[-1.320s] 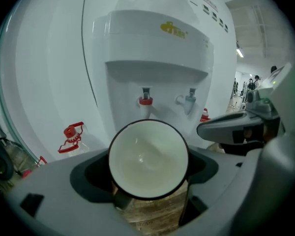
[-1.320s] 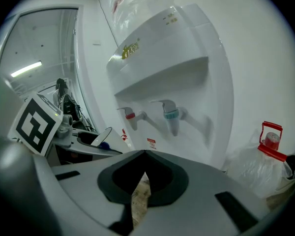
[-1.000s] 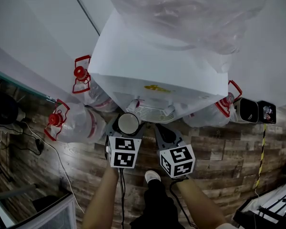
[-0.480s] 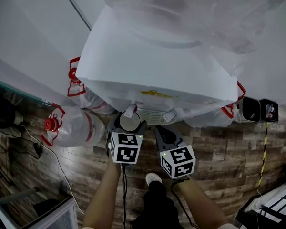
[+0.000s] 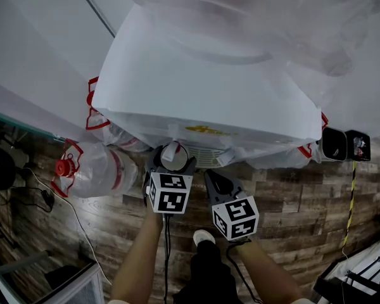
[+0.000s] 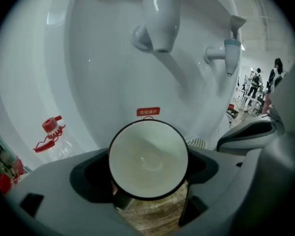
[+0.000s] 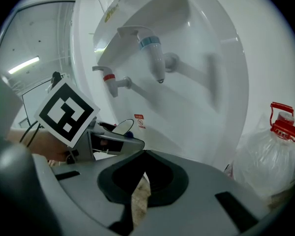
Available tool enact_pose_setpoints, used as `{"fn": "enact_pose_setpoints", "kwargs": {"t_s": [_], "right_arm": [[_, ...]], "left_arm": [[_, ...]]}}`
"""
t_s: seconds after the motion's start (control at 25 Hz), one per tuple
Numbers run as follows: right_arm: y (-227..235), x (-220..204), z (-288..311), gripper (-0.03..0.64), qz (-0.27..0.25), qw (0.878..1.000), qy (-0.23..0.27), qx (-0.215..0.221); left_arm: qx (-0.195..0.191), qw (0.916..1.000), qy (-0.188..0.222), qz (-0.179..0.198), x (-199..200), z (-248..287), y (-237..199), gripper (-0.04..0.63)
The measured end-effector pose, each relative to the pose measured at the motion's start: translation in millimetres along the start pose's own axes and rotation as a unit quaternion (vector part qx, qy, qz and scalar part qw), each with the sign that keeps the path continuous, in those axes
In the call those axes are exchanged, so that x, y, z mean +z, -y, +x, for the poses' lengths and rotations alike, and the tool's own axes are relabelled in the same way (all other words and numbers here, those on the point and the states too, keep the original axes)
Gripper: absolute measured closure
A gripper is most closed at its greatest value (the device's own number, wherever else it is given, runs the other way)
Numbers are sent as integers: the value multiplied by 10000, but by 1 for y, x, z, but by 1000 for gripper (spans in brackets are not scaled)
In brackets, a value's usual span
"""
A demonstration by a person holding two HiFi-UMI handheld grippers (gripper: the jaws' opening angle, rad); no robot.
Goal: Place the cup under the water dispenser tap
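Observation:
A white cup (image 6: 148,160) with a dark rim is upright in my left gripper (image 6: 148,183), whose jaws are shut on its sides. It hangs below and slightly in front of the red-capped tap (image 6: 160,14) of the white water dispenser (image 5: 209,87). A blue-capped tap (image 6: 232,53) sticks out to the right. In the head view the cup (image 5: 171,157) sits at the edge of the dispenser's overhang. My right gripper (image 7: 137,191) is shut with nothing in it, below the blue tap (image 7: 152,53) and right of the cup (image 7: 119,127).
Clear water bottles with red caps lie on the wooden floor left of the dispenser (image 5: 92,166) and right of it (image 7: 278,156). A large clear bottle (image 5: 259,11) tops the dispenser. Cables (image 5: 69,208) trail at the left. Black boxes (image 5: 345,145) stand at the right.
My left gripper has carried the cup forward, from in front of the dispenser to under its overhang near the red tap. The right gripper has hardly moved.

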State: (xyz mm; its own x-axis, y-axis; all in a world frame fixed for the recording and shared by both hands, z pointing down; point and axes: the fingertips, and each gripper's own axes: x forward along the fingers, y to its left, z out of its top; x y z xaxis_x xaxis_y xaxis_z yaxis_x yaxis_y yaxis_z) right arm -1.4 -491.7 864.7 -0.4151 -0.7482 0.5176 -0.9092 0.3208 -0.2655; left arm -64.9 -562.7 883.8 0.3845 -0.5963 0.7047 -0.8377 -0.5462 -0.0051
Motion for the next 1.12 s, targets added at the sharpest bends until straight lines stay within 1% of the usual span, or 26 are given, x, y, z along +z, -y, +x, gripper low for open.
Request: {"fn": "enact_pose_setpoints", "kwargs": {"t_s": [0.2,0.36,0.48,0.68,0.92,1.12], "right_arm": [[2,-6,1,597,5,10000,-62,-1],[4,-10,3,597,58,9999,-83,-29],[2,-12,3,597,92,9999,-111,-3],[-5,-17,3,597,142,9998,-161,55],[-4,-23,-2,596,197,9996,-198,56],[0,-20,-4,597,216,9996,-164,2]], "left_arm": [[25,10000,9,42,1,7,0,147],[19,9999,104,130,3,9,1,147],[33,9995,187,234,4,10,3,147],[188,9982,274,499,8,10,7,147],[312,9964,411,677,15,4,7,147],[316,9962,461,661,17,1,7,147]]}}
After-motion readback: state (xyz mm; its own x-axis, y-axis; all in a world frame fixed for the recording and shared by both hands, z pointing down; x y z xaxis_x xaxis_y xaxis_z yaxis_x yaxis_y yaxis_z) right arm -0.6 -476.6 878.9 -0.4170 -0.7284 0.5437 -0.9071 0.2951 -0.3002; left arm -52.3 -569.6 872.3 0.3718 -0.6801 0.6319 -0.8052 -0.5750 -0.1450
